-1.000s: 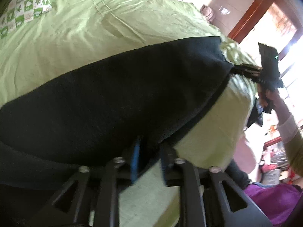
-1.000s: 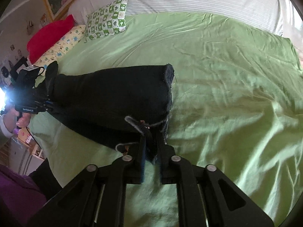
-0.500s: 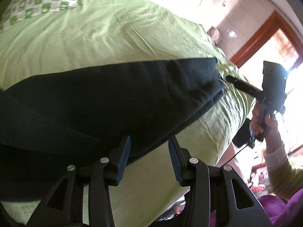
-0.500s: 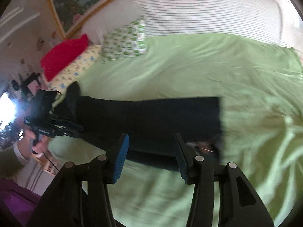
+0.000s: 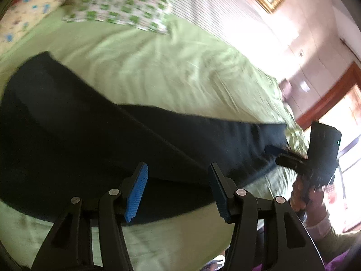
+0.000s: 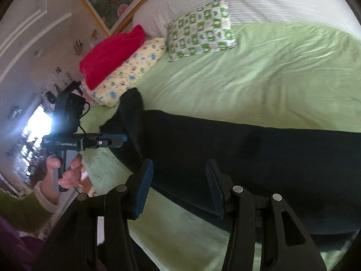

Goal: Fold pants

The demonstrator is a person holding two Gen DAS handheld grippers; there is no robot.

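Black pants, folded lengthwise into a long band, lie flat across the light-green bed sheet near the bed's edge. Left hand-held gripper: jaws apart, having just been opening, nothing between the blue pads, poised over the pants' near edge. Right hand-held gripper: jaws likewise apart and empty above the pants; green-patterned pillow and red cushion at the bed's head.
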